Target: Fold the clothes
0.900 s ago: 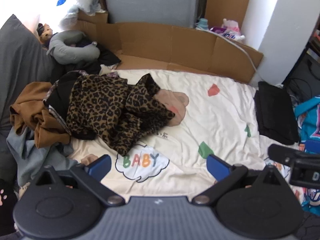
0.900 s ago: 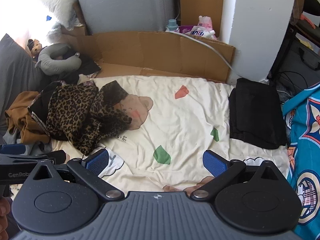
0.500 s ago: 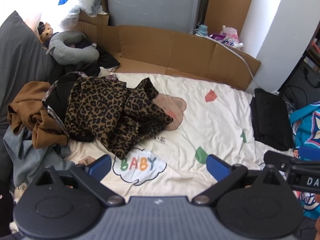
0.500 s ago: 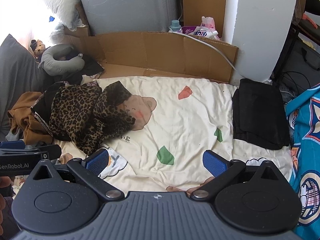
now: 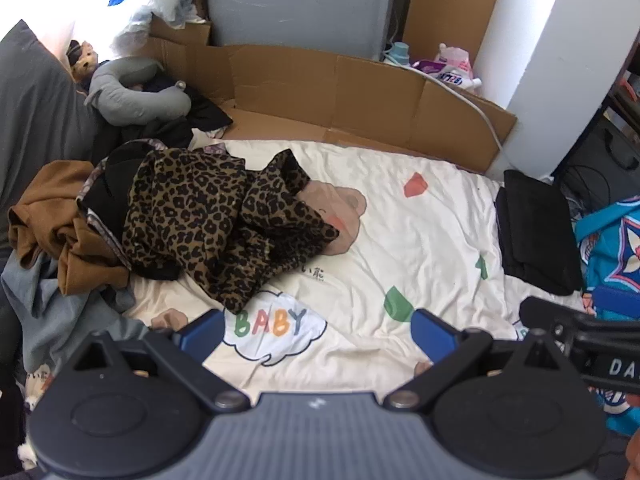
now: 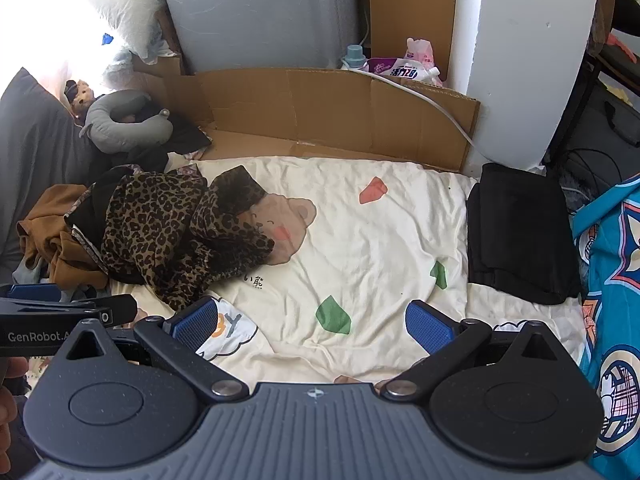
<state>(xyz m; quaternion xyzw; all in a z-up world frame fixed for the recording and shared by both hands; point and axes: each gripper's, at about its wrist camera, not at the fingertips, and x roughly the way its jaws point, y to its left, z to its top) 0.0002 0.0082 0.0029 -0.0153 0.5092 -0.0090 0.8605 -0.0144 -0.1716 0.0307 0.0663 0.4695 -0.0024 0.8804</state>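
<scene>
A crumpled leopard-print garment (image 5: 208, 216) lies on the left of a cream printed blanket (image 5: 400, 248), on top of a pile with a brown garment (image 5: 52, 216) and a grey one (image 5: 52, 308). It also shows in the right wrist view (image 6: 172, 232). A folded black garment (image 5: 536, 236) lies at the blanket's right edge, also in the right wrist view (image 6: 520, 232). My left gripper (image 5: 316, 332) is open and empty above the blanket's near edge. My right gripper (image 6: 312, 326) is open and empty beside it, to the right.
A cardboard sheet (image 5: 360, 92) lines the back of the blanket. A grey neck pillow (image 5: 136, 92) lies at the back left. A teal patterned cloth (image 6: 612, 280) lies on the right. A white pillar (image 6: 524, 60) and bottles (image 6: 400, 68) stand behind.
Both grippers have drawn back and risen a little, so the blanket looks smaller and further off. Nothing on the blanket has moved. Both stay open.
</scene>
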